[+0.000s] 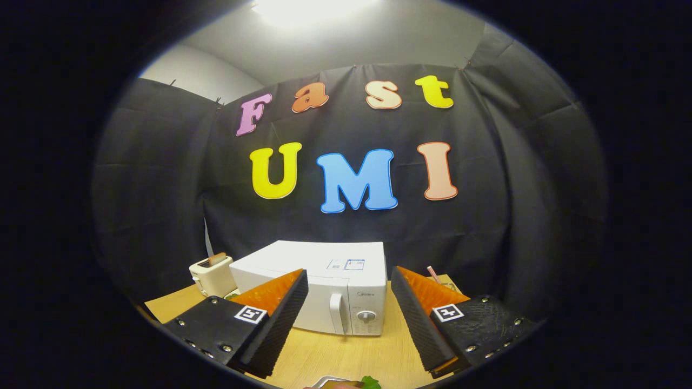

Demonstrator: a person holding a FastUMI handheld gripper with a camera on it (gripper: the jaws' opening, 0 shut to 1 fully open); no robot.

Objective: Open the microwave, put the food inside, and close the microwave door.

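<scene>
White microwave [319, 294] sits shut at twelve o'clock beyond the open, empty gripper [348, 319], whose fingers could slip off its handle [337, 313].

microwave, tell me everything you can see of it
The microwave is a white box, seemingly painted metal, standing upright on the wooden table with its door shut. A vertical handle and knobs sit on the front's right side; a sticker lies on top. A toaster stands beside it. It lies beyond the gripper, whose fingers are spread open, touching nothing.
</scene>
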